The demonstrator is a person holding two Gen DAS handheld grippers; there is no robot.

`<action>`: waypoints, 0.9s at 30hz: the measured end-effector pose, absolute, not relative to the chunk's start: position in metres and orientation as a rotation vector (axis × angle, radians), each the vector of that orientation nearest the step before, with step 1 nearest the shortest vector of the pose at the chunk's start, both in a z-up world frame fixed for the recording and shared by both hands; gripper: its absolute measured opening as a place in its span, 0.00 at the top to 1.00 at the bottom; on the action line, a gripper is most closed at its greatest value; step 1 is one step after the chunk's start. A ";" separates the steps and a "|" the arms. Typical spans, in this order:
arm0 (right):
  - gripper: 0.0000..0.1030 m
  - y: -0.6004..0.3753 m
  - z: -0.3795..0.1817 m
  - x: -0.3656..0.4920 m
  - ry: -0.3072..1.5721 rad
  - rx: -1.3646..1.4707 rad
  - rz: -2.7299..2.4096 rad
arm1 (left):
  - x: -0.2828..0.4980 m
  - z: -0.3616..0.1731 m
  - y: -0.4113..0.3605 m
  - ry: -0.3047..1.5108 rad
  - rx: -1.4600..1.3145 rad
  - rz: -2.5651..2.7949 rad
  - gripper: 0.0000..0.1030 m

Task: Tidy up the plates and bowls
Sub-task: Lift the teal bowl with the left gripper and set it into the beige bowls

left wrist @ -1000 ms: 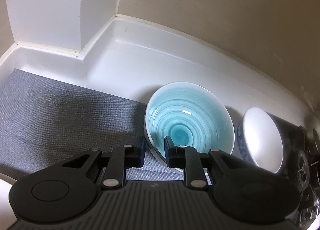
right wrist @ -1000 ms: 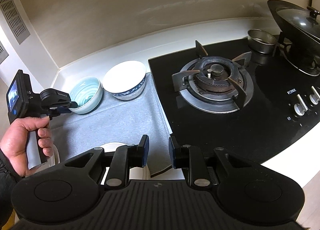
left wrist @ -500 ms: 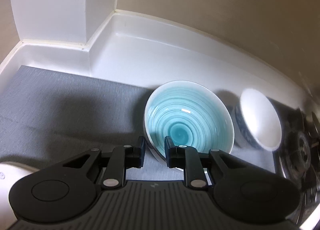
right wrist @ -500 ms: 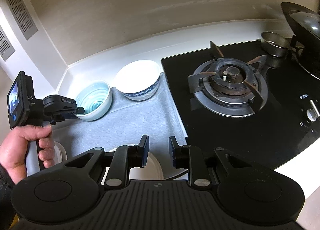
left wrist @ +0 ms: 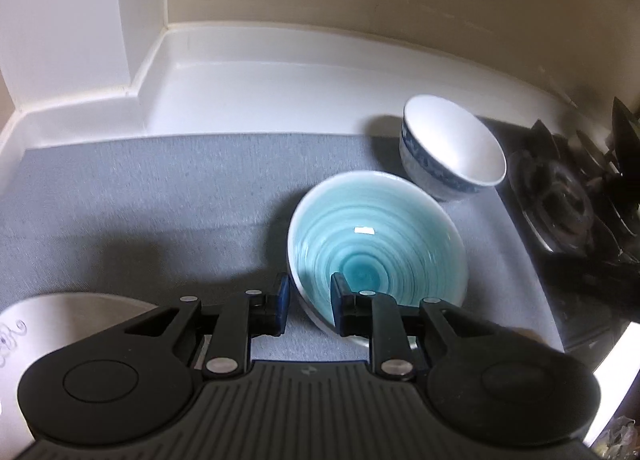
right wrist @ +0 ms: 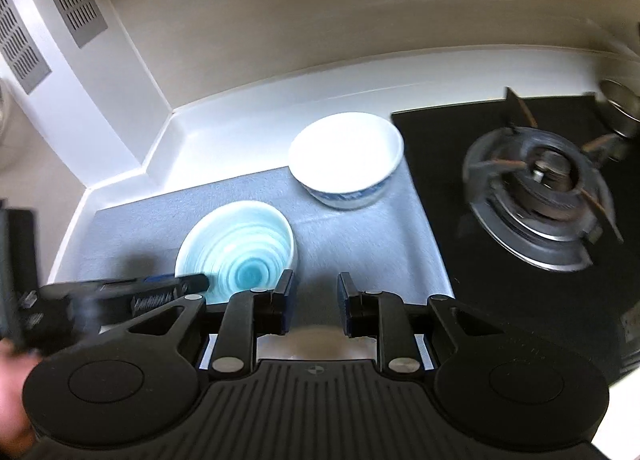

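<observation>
Straddling turquoise bowl [left wrist: 376, 244] rim, left gripper [left wrist: 307, 304] fingers gripping it; right gripper [right wrist: 314, 300] slightly open, empty.

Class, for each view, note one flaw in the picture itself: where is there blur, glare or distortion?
Left wrist view: a small glare spot inside the teal bowl; fisheye bends the wall edge. Right wrist view: the left gripper is smeared by motion blur; the white bowl is washed out.

The white plate [left wrist: 60, 324] is cut off at the left edge, its pattern unreadable.
</observation>
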State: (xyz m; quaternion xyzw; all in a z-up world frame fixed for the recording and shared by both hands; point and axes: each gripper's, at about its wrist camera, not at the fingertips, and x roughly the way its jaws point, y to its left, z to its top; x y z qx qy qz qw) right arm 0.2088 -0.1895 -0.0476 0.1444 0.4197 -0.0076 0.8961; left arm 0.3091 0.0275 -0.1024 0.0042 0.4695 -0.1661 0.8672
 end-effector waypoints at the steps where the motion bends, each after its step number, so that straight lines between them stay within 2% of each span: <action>1: 0.76 -0.188 -0.052 0.218 0.877 0.299 -0.012 | 0.310 -0.101 0.028 0.977 0.012 -0.344 0.76; 7: 0.73 -0.178 -0.070 0.260 0.918 0.280 -0.009 | 0.321 -0.100 0.027 0.974 0.021 -0.339 0.76; 16: 0.73 -0.178 -0.093 0.279 0.980 0.320 0.020 | 0.323 -0.105 0.021 0.975 0.045 -0.350 0.78; 18: 0.76 -0.178 -0.096 0.282 0.982 0.316 0.028 | 0.322 -0.107 0.021 0.978 0.052 -0.348 0.83; 21: 0.86 -0.178 -0.101 0.286 0.988 0.321 0.035 | 0.321 -0.107 0.019 0.966 0.069 -0.340 0.89; 22: 0.93 -0.177 -0.102 0.287 0.989 0.319 0.043 | 0.320 -0.107 0.019 0.963 0.074 -0.336 0.90; 27: 0.93 -0.172 -0.100 0.285 0.976 0.281 0.049 | 0.316 -0.100 0.020 0.943 0.068 -0.336 0.91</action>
